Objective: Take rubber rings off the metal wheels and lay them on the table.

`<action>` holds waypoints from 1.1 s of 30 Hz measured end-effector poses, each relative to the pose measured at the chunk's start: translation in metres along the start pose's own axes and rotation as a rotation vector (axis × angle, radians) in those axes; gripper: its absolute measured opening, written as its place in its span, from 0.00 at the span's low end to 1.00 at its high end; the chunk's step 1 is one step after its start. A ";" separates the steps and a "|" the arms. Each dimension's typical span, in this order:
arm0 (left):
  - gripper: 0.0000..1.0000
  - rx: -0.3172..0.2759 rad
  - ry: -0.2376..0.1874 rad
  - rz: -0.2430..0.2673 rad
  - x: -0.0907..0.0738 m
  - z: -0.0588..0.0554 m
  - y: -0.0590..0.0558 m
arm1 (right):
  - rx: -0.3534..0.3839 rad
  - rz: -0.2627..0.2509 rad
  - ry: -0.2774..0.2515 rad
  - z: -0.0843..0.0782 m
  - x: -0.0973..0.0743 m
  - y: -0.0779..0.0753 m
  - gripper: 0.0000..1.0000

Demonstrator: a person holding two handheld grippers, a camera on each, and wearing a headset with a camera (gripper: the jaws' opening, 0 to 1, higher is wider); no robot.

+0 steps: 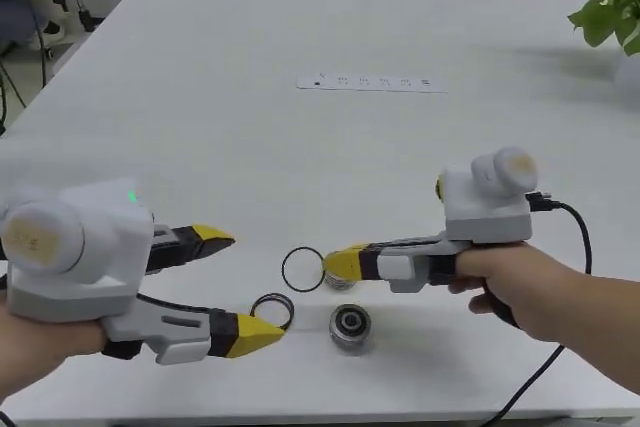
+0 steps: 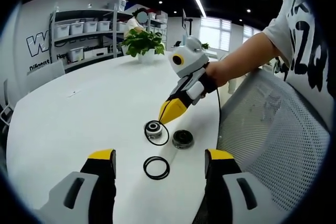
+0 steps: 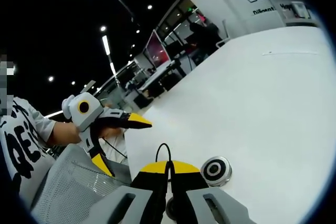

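1. Right now the right gripper (image 1: 332, 265) is pinched tight on a rubber ring (image 1: 284, 269), a little way behind the near wheel (image 1: 350, 325). The thin black loop sticks out from between its jaws.
2. The near wheel sits alone on the white bench (image 1: 300, 147), on the person's side of the pinched ring. Nothing touches it.
3. A second wheel (image 2: 153, 128) sits just past the near wheel, right under the right gripper's tips.
4. A loose ring (image 1: 272, 295) lies flat on the bench, just beside the near wheel on the left gripper's side.
5. The left gripper (image 1: 257, 285) is open wide and holds nothing. One of its yellow tips is near the loose ring.
6. I think the next move turns on this: the held ring is round, so it has no long side, and it pokes out from the right gripper's tips toward the left gripper. The right gripper has it, so that gripper is the one to lay it down. There is bare bench farther behind the near wheel.
7. Some things are hard to see.
   - In the head view the right gripper's tips hide the second wheel.
   - In the left gripper view the held ring looks looped around or just in front of that wheel, and I cannot tell if it is fully free.
   - I cannot tell if the near wheel has a ring on it.
   - In the right gripper view a shiny wheel (image 3: 216, 169) sits just beside the jaws, and I cannot tell which wheel it is.
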State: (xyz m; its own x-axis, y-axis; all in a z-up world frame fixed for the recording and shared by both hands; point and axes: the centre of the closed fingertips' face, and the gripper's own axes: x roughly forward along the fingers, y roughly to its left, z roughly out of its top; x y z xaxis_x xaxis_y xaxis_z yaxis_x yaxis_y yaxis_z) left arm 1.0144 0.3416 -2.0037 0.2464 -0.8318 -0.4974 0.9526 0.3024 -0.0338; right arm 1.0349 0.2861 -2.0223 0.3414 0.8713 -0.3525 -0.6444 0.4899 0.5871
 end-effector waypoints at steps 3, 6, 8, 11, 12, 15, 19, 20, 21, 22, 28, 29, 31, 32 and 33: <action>0.68 -0.001 -0.001 0.004 -0.002 -0.001 0.000 | 0.005 0.004 0.003 -0.001 0.001 0.001 0.00; 0.69 -0.005 -0.003 0.008 -0.004 -0.002 0.000 | 0.007 0.010 0.009 -0.002 0.004 0.003 0.00; 0.70 -0.007 -0.002 0.011 -0.005 -0.003 0.001 | 0.007 0.014 0.012 -0.003 0.006 0.004 0.00; 0.71 -0.013 -0.002 0.015 -0.007 -0.003 0.002 | 0.012 0.020 0.020 -0.004 0.010 0.006 0.00; 0.72 -0.014 -0.003 0.017 -0.007 -0.003 0.002 | 0.014 0.023 0.024 -0.004 0.011 0.008 0.00; 0.72 -0.014 -0.004 0.022 -0.009 -0.003 0.002 | 0.015 0.029 0.035 -0.006 0.015 0.010 0.00; 0.73 -0.017 -0.005 0.027 -0.011 -0.004 0.003 | 0.015 0.032 0.055 -0.011 0.019 0.011 0.00; 0.73 -0.017 -0.005 0.028 -0.011 -0.004 0.003 | 0.015 0.033 0.058 -0.012 0.020 0.010 0.00; 0.73 -0.017 -0.005 0.030 -0.012 -0.005 0.004 | 0.016 0.033 0.062 -0.013 0.021 0.010 0.00; 0.73 -0.017 -0.005 0.031 -0.012 -0.005 0.004 | 0.015 0.032 0.066 -0.014 0.022 0.010 0.00; 0.75 -0.026 -0.007 0.039 -0.015 -0.006 0.007 | 0.017 0.030 0.077 -0.015 0.026 0.009 0.00; 0.75 -0.026 -0.008 0.041 -0.015 -0.005 0.007 | 0.016 0.030 0.079 -0.015 0.027 0.009 0.00; 0.76 -0.023 -0.009 0.043 -0.016 -0.005 0.008 | 0.014 0.029 0.084 -0.016 0.029 0.009 0.00; 0.76 -0.023 -0.008 0.042 -0.016 -0.005 0.008 | 0.014 0.029 0.086 -0.016 0.029 0.010 0.00; 0.76 -0.021 -0.008 0.043 -0.016 -0.005 0.008 | 0.013 0.030 0.089 -0.017 0.030 0.010 0.00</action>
State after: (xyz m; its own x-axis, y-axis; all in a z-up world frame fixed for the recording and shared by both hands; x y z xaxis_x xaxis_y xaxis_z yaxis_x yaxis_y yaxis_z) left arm 1.0169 0.3596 -2.0006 0.2888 -0.8212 -0.4922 0.9370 0.3480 -0.0308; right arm 1.0272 0.3170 -2.0397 0.2597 0.8799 -0.3980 -0.6440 0.4649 0.6075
